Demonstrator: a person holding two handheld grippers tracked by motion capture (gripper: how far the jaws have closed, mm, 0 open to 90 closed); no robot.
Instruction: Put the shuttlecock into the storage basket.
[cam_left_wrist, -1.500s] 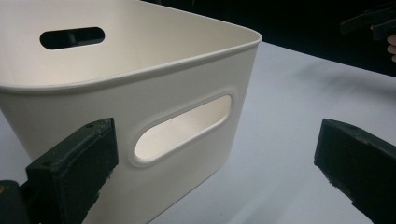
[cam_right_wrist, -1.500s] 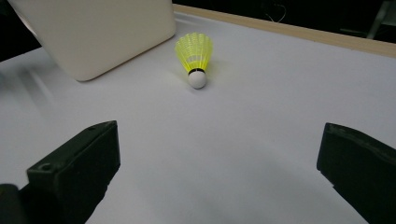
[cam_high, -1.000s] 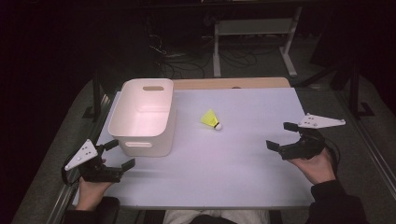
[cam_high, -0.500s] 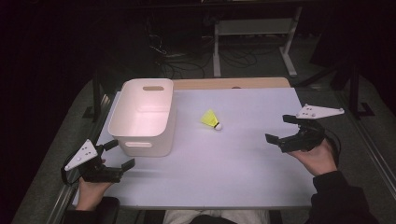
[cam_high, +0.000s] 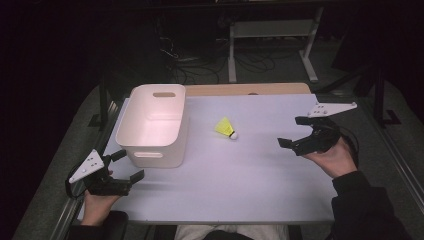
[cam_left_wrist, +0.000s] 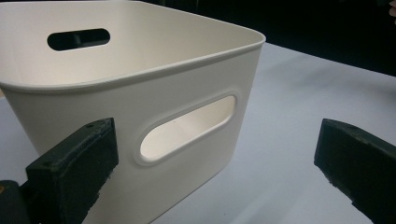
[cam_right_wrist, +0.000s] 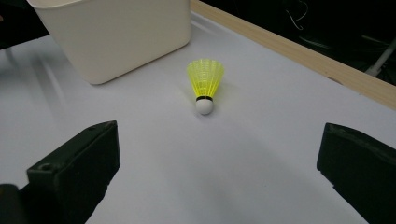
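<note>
Yellow mesh-skirted shuttlecock beside smooth white tub; both tools' jaws apart.

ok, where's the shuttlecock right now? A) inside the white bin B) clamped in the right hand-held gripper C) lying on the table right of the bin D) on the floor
C: the yellow shuttlecock lies on the table to the right of the white bin, apart from it, and the right hand-held gripper is open and short of it.

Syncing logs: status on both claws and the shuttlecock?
Both claws open: left claw by the bin, right claw aimed at shuttlecock. Shuttlecock on its side on the table, untouched. Path clear.
</note>
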